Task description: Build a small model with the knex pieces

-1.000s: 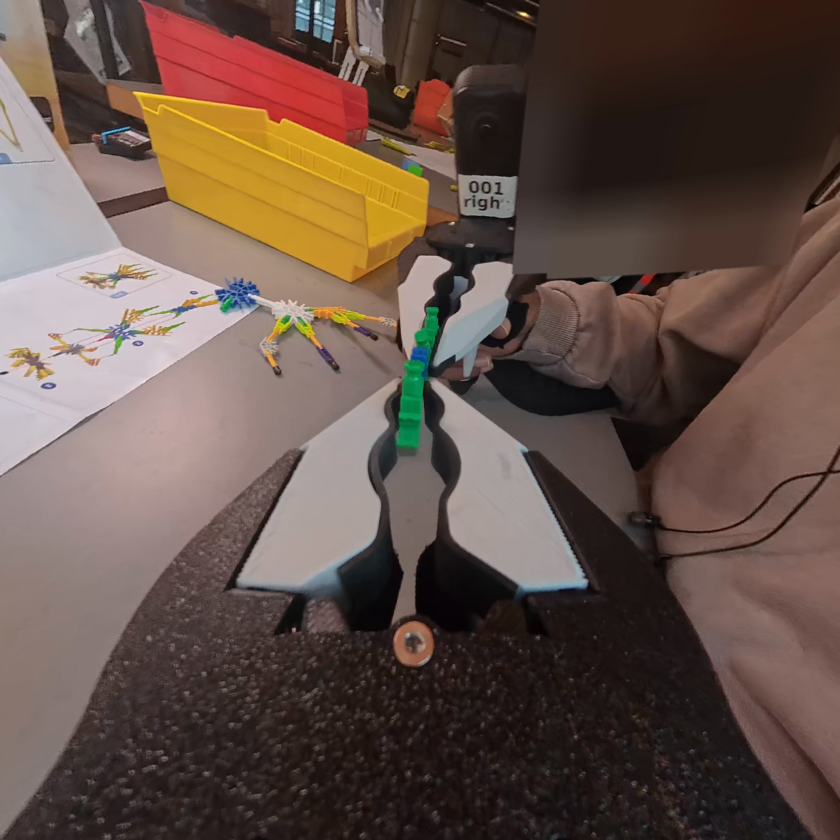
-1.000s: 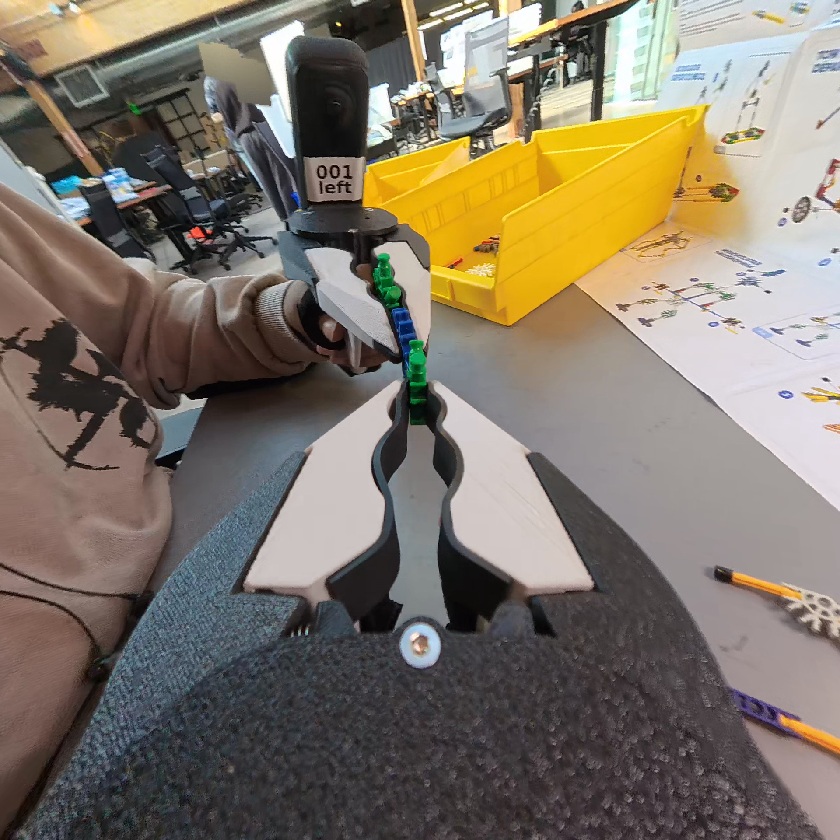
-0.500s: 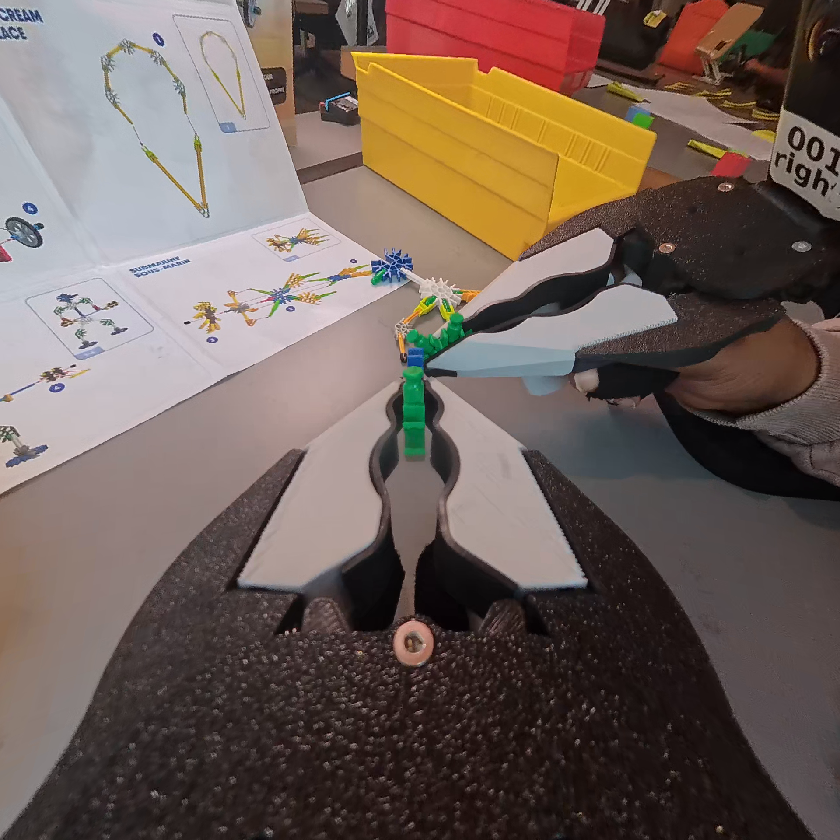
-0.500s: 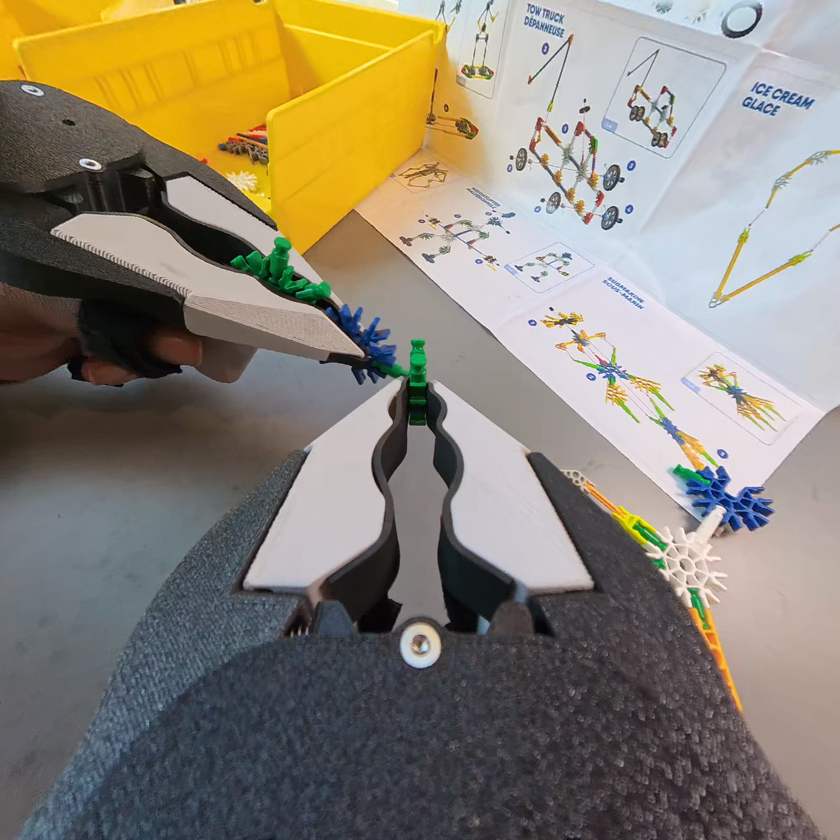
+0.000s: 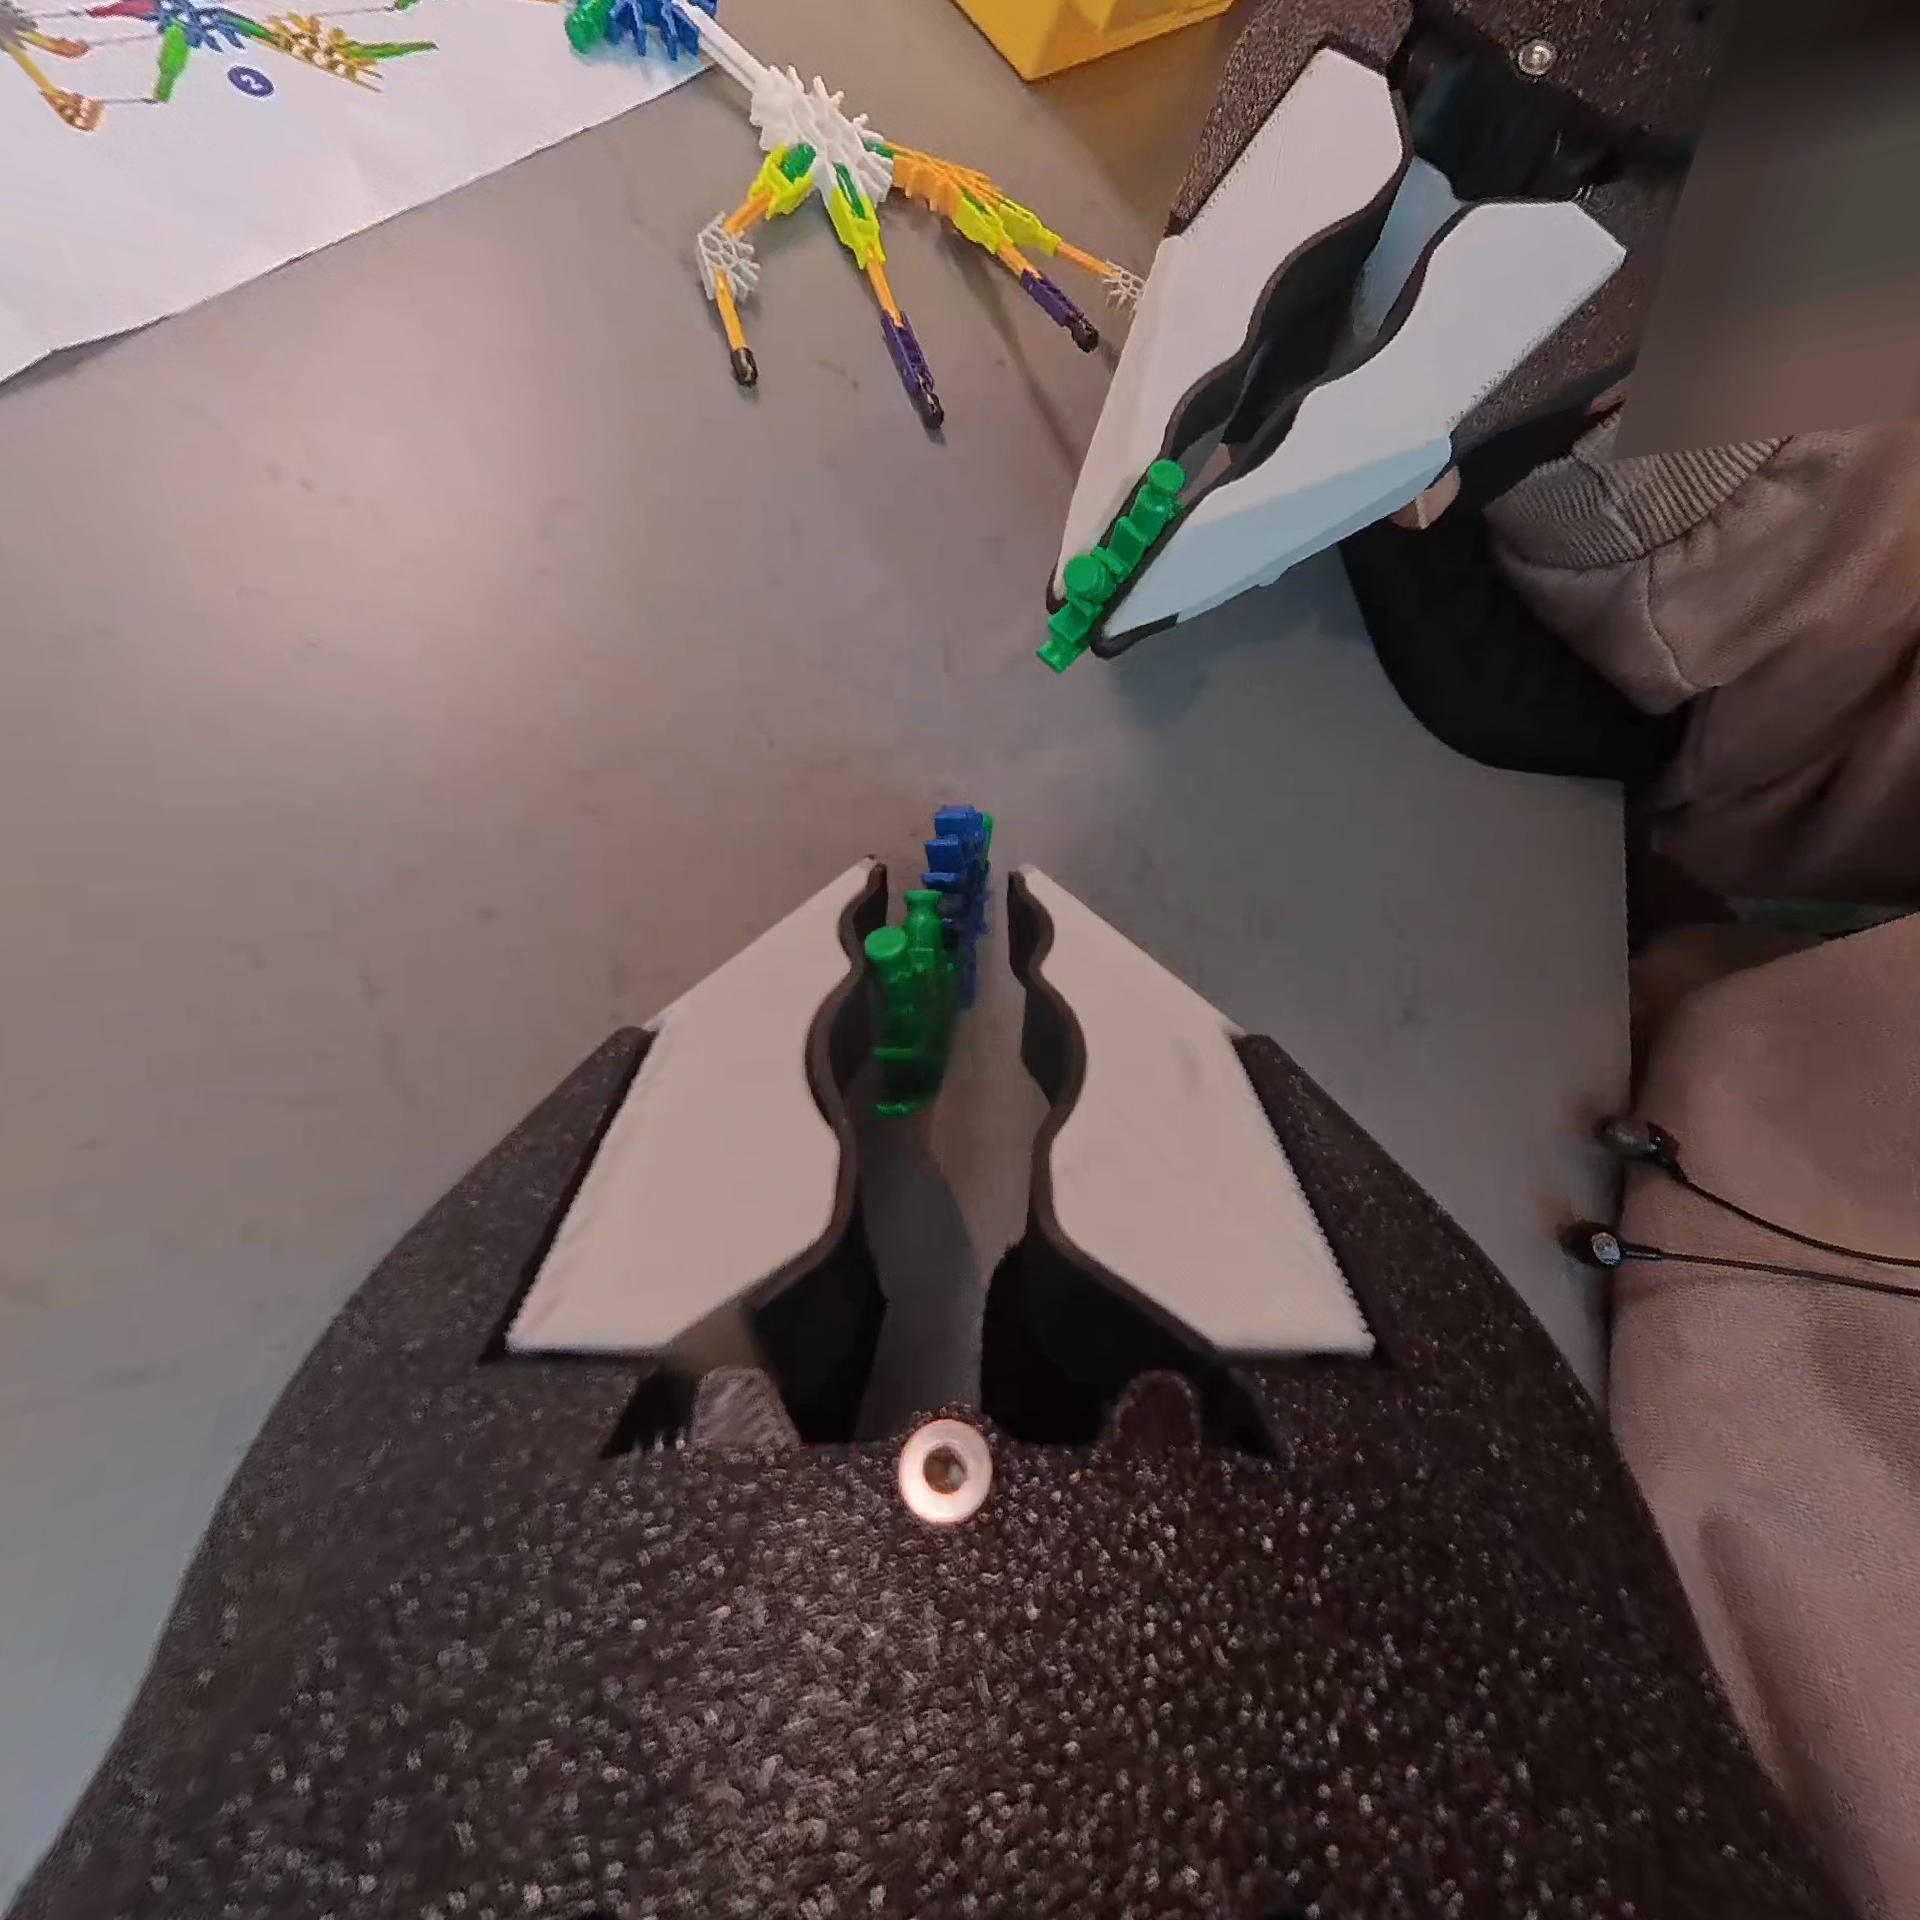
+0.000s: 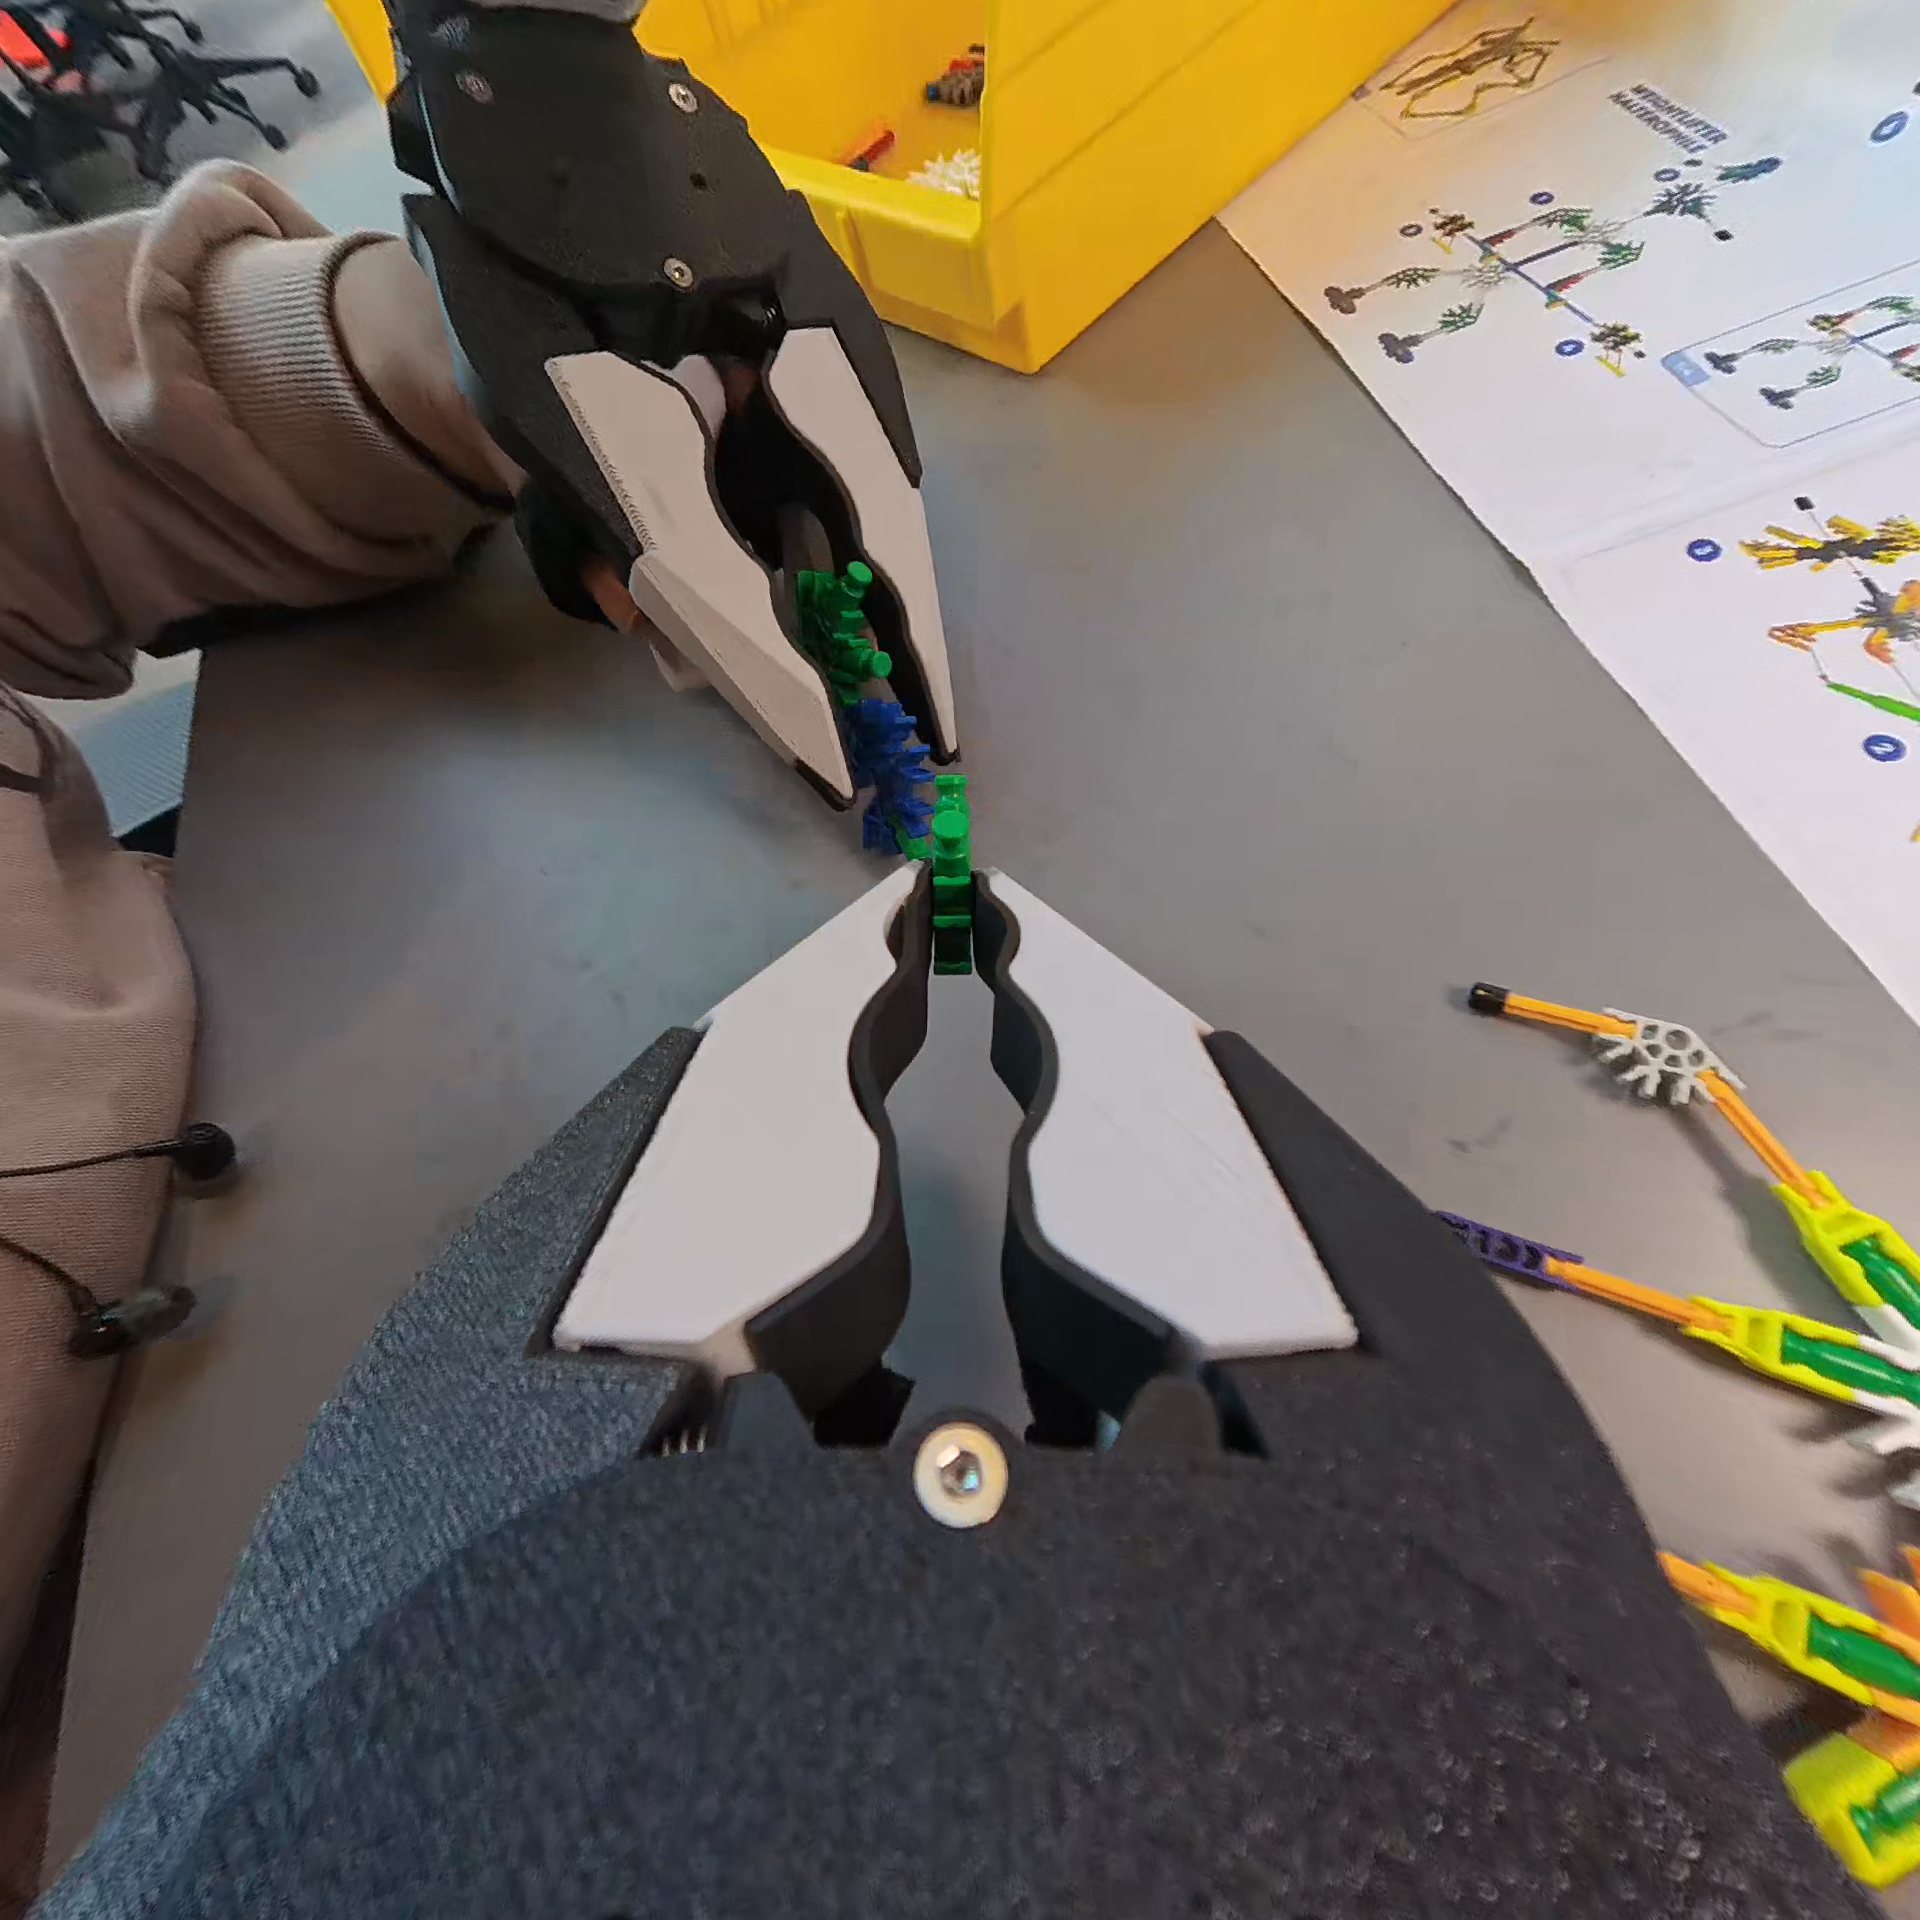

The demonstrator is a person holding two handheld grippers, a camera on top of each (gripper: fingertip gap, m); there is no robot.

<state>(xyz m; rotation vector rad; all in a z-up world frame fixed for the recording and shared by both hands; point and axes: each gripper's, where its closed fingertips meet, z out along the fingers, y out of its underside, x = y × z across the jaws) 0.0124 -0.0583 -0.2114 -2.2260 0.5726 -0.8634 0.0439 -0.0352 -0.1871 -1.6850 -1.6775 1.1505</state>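
Left gripper [image 5: 945,868]: its fingers are parted a little. Between them sits a cluster of short green plastic rods on a blue toothed plastic connector [image 5: 920,987].
Hold: the cluster leans on one finger, and a thin gap shows at the other, so I judge it is rather cradled than pinched.
Right gripper [image 6: 948,875]: it is closed at the very tips on a short green plastic rod piece [image 6: 951,920]. The far end of the piece sticks out free, probably so that this end stays usable.
Relation: both grippers point toward each other. In the left wrist view, bare grey counter [image 5: 416,623] shows between the two pieces, so they are near but apart.
Farther out: a flat model of yellow, orange and purple rods around a white snowflake connector [image 5: 831,135] lies on the counter.
Beyond: a yellow plastic bin [image 6: 1039,260] stands beside a white printed instruction sheet [image 6: 1662,395].
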